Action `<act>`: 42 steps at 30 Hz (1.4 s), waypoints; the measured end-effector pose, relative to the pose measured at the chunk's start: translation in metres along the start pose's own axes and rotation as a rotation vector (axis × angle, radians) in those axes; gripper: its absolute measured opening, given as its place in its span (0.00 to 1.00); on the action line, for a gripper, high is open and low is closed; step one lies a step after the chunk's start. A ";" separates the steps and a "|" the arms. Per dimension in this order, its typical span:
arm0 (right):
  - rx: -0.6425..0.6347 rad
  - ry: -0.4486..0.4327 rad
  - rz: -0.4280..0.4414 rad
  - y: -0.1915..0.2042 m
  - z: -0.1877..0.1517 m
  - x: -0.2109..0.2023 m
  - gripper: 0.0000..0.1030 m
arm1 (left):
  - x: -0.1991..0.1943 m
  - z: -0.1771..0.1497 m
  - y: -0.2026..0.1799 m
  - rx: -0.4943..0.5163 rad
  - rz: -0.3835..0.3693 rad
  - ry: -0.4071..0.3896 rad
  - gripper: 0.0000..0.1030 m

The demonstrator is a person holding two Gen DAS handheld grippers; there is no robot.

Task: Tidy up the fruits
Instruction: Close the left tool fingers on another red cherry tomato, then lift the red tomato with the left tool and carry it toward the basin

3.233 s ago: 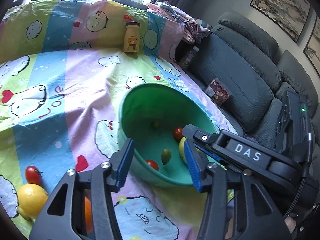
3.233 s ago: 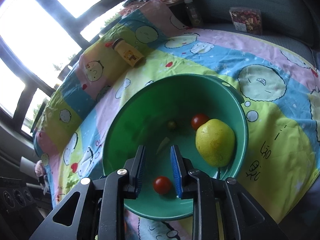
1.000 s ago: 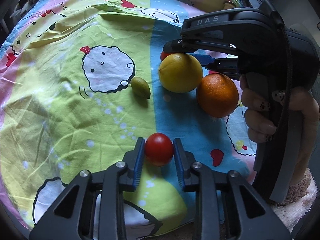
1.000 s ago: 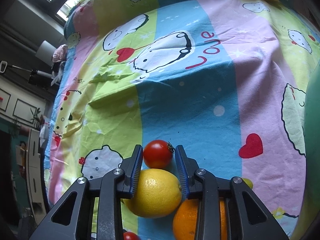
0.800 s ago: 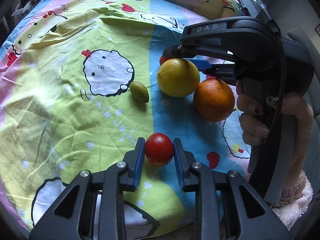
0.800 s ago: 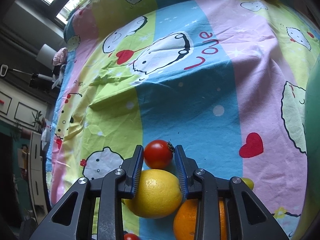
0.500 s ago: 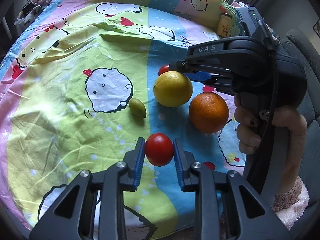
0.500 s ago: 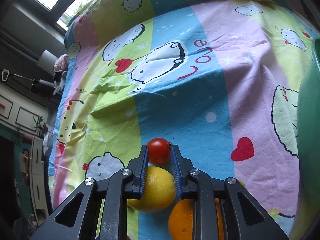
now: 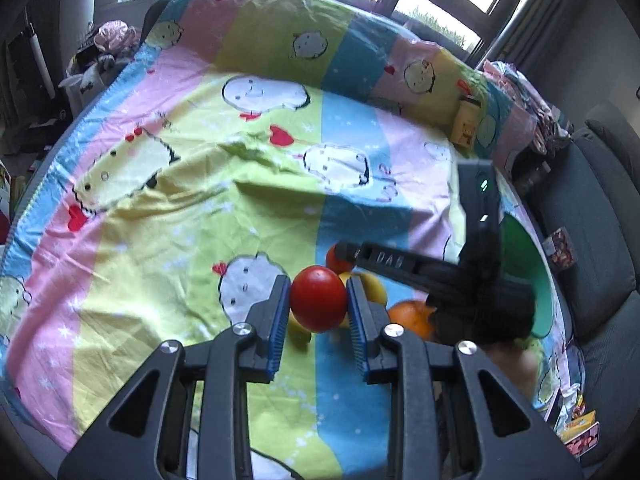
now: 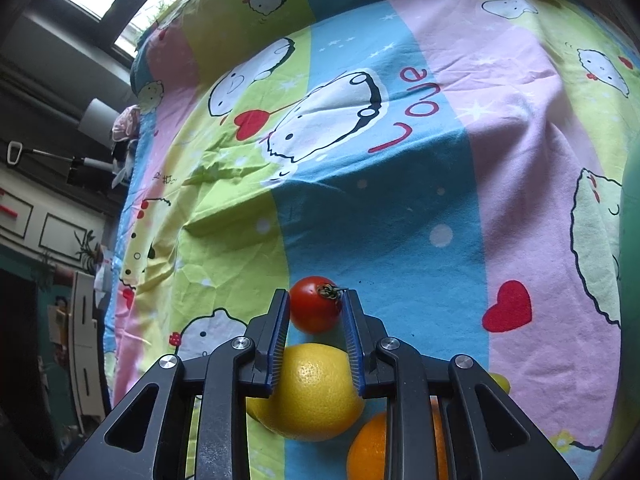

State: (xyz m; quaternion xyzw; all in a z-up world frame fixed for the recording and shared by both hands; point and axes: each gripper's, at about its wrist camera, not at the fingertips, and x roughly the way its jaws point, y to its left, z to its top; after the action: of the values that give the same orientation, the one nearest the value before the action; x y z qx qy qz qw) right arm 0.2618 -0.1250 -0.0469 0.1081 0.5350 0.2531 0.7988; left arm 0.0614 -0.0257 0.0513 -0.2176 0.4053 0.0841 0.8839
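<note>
Sheet (image 9: pixel 200 208): pink, yellow-green and blue stripes with white cartoon faces and red hearts. Tomatoes (image 9: pixel 319 298) (image 10: pixel 314 309): red. Lemon (image 10: pixel 308 392): yellow. Orange (image 10: pixel 372 448): orange. Bowl (image 9: pixel 524 268): green. Finger pads (image 9: pixel 279 320): blue.

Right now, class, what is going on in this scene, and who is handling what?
A person holds a gripper in each hand over a cartoon-print bedsheet. The left gripper is shut on a red tomato. The right gripper is shut on a second tomato beside the lemon and orange. The green bowl sits to the right, partly hidden.
</note>
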 end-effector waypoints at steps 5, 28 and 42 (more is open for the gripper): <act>-0.048 0.028 -0.017 0.008 0.011 0.007 0.26 | -0.002 0.044 -0.017 -0.004 -0.076 -0.082 0.27; 0.086 -0.128 -0.021 -0.025 -0.002 -0.034 0.27 | 0.047 0.025 -0.029 0.038 -0.009 -0.041 0.27; 0.125 -0.258 -0.022 -0.038 -0.010 -0.075 0.27 | 0.051 0.023 -0.037 0.039 -0.058 -0.033 0.28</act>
State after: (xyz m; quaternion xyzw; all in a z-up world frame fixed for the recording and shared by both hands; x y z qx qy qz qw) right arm 0.2418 -0.1974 -0.0081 0.1831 0.4436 0.1945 0.8555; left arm 0.1231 -0.0499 0.0379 -0.2107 0.3856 0.0542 0.8966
